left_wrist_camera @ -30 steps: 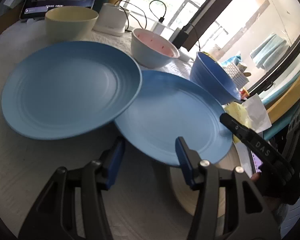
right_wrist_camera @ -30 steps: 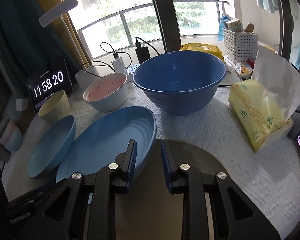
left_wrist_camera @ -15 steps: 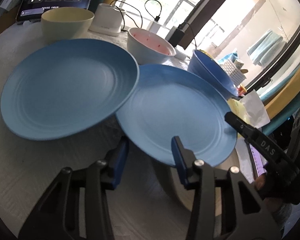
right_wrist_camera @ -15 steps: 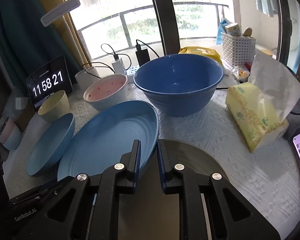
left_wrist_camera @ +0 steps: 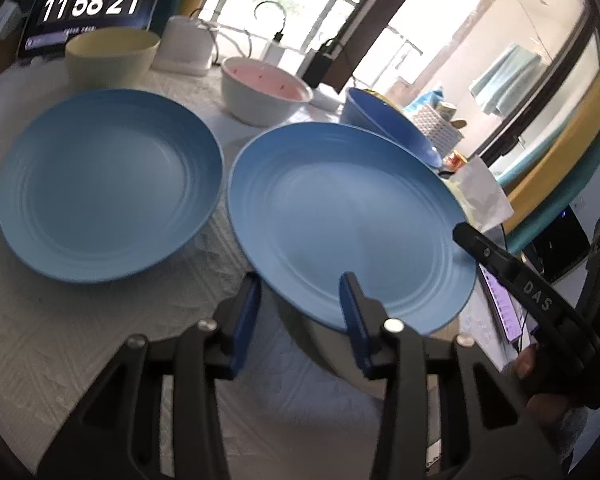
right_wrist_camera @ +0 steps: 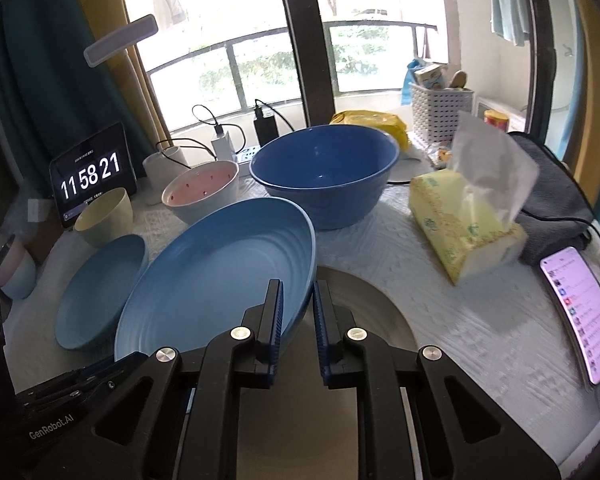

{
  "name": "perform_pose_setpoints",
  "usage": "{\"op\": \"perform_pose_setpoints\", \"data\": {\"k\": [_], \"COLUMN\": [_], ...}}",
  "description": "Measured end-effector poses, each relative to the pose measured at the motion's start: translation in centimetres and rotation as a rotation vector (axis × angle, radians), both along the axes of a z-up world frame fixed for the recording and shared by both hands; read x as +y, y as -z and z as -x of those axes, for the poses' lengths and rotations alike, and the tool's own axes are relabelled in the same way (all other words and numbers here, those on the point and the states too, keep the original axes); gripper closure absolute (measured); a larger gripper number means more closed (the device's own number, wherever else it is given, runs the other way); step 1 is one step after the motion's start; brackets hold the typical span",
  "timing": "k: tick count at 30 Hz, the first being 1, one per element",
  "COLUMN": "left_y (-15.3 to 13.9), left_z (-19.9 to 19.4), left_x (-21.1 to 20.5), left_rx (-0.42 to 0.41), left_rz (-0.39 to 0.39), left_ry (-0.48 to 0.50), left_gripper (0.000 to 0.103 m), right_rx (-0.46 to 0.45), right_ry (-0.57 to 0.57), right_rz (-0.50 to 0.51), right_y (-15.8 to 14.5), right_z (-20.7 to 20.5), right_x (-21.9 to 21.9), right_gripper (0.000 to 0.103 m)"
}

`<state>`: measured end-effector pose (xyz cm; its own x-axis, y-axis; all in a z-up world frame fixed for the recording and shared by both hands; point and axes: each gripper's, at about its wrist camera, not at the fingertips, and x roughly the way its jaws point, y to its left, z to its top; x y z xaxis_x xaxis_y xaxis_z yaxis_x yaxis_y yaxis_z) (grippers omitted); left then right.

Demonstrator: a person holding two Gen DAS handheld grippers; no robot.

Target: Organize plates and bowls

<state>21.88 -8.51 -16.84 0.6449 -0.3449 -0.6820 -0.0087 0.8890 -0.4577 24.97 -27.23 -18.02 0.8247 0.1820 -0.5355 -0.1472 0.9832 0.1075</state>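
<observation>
My right gripper (right_wrist_camera: 298, 308) is shut on the rim of a light blue plate (right_wrist_camera: 220, 276) and holds it tilted above the table; this plate also shows in the left wrist view (left_wrist_camera: 340, 216). My left gripper (left_wrist_camera: 300, 312) is open and empty, its fingers just under the lifted plate's near edge. A second light blue plate (left_wrist_camera: 104, 188) lies on the table to the left, apart from the lifted one. A dark blue bowl (right_wrist_camera: 324, 172), a white bowl with a pink inside (right_wrist_camera: 202, 192) and a cream bowl (right_wrist_camera: 104, 216) stand behind.
A round beige mat (right_wrist_camera: 364, 304) lies under the right gripper. A tissue pack (right_wrist_camera: 464, 216), a phone (right_wrist_camera: 580, 308) and a grey pouch (right_wrist_camera: 552, 200) lie at the right. A clock tablet (right_wrist_camera: 92, 176), chargers and a white basket (right_wrist_camera: 440, 116) stand at the back.
The right gripper has lifted the held plate up and to the right, off the second plate's edge; the two plates no longer overlap. The left gripper has stayed open beneath it.
</observation>
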Motion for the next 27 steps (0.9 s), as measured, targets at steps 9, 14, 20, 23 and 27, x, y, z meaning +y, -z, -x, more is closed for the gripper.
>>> {"op": "perform_pose_setpoints", "data": {"k": [9, 14, 20, 23, 27], "left_y": [-0.7, -1.3, -1.1, -0.7, -0.4], "left_z": [1.4, 2.0, 2.6, 2.7, 2.5], "left_x": [-1.2, -2.3, -3.6, -4.2, -5.1], "left_rx": [-0.023, -0.044, -0.035, -0.022, -0.002], "left_rz": [-0.021, -0.047, -0.077, -0.094, -0.123], "left_ry": [0.045, 0.072, 0.104, 0.120, 0.137], "left_gripper": [0.062, 0.062, 0.062, 0.062, 0.062], "right_rx": [-0.026, -0.034, -0.034, -0.026, -0.005], "right_ry": [0.040, 0.060, 0.084, 0.094, 0.103], "right_rz": [-0.010, -0.019, -0.030, -0.035, -0.048], "right_y": [-0.2, -0.1, 0.5, 1.1, 2.1], "right_z": [3.0, 4.2, 5.5, 6.0, 6.1], "right_x": [-1.6, -2.4, -3.7, -4.3, -5.2], "right_gripper": [0.087, 0.087, 0.087, 0.087, 0.087]}}
